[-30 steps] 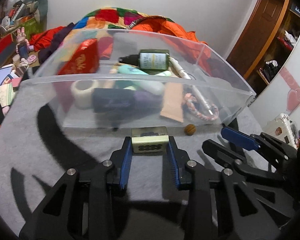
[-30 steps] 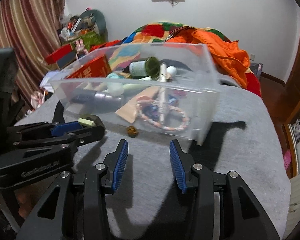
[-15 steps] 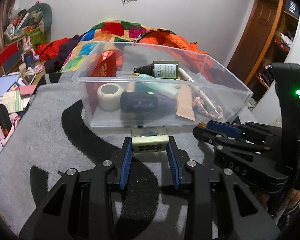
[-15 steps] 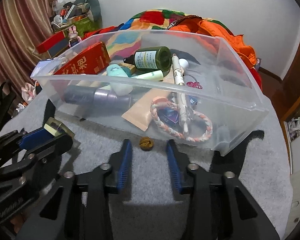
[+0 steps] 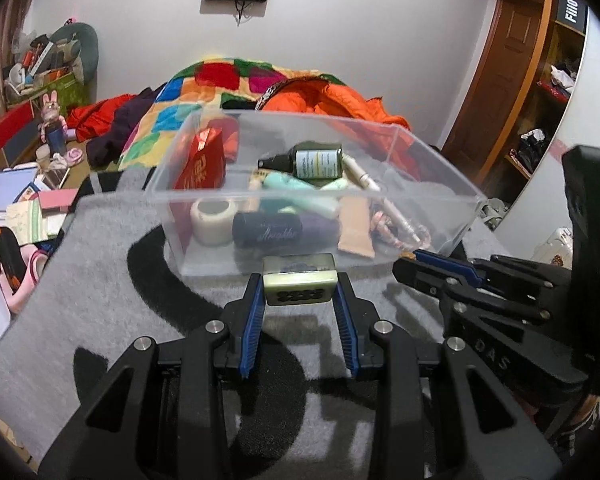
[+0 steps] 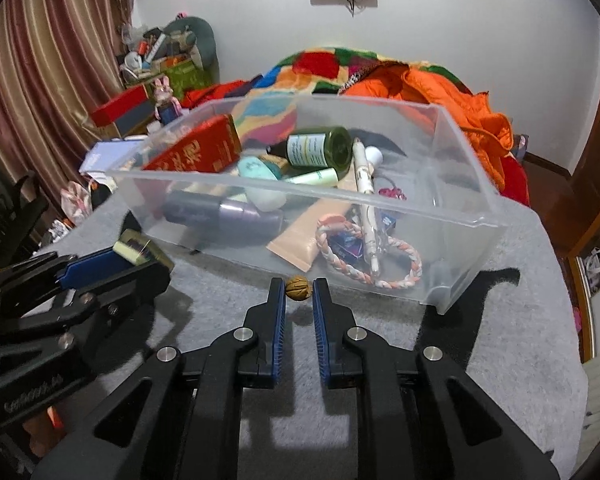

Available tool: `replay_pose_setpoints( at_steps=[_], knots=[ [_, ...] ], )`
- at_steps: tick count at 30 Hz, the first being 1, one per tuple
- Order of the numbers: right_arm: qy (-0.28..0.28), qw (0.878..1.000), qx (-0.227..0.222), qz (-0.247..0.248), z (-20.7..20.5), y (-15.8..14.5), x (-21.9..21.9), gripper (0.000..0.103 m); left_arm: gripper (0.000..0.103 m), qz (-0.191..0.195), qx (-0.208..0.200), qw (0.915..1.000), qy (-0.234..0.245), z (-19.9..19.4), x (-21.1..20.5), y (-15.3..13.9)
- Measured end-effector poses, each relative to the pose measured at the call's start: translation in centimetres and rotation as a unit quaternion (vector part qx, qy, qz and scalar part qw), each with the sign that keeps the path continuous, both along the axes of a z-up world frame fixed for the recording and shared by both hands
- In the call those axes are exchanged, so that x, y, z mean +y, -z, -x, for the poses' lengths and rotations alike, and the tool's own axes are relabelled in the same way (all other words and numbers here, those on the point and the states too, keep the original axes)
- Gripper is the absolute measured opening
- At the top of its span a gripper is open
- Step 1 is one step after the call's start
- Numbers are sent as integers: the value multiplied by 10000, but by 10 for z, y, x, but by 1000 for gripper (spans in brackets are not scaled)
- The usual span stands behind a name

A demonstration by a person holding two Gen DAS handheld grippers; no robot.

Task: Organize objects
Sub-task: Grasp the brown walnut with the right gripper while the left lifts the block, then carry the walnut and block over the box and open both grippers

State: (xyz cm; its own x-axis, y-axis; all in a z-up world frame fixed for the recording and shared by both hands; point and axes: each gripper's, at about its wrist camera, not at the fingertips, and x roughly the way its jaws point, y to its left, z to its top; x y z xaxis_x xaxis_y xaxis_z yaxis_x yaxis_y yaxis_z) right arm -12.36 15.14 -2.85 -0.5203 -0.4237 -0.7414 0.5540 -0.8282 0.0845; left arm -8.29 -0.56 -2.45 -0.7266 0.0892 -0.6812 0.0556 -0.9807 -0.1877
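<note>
My left gripper is shut on a small pale green box and holds it in front of the clear plastic bin's near wall; it also shows in the right wrist view. My right gripper is shut on a small brown walnut at its fingertips, just above the grey rug in front of the bin. The bin holds a red box, a green bottle, tubes, a tape roll and a braided rope ring.
The bin stands on a grey rug with black shapes. Behind it lies a colourful quilt and an orange jacket. Clutter of boxes and toys sits at the left. A wooden door and shelves stand at the right.
My right gripper has closed around the walnut and lifted a little. Both grippers have pulled back and up from the bin; the left still holds the green box.
</note>
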Motion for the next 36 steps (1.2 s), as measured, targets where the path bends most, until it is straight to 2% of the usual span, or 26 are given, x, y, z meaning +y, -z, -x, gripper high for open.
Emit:
replay_pose_setpoints(
  at_steps=[10, 14, 17, 22, 26, 36],
  knots=[
    [58, 9965, 409, 727, -10, -47, 23, 12, 34, 80, 341, 9992, 172, 11, 8, -32],
    [218, 9952, 487, 825, -1, -56, 30, 12, 34, 126, 485, 9985, 210, 20, 11, -44],
    [321, 9950, 509, 801, 9, -57, 30, 12, 34, 238, 550, 9979, 233, 29, 12, -47],
    [415, 9957, 434, 708, 27, -51, 21, 12, 34, 406, 432, 9977, 317, 52, 12, -41],
    [407, 9968, 293, 615, 39, -39, 13, 12, 34, 360, 252, 9983, 387, 67, 10, -30],
    [282, 9975, 473, 434, 34, -38, 6, 16, 37, 284, 186, 9984, 460, 70, 10, -23]
  ],
)
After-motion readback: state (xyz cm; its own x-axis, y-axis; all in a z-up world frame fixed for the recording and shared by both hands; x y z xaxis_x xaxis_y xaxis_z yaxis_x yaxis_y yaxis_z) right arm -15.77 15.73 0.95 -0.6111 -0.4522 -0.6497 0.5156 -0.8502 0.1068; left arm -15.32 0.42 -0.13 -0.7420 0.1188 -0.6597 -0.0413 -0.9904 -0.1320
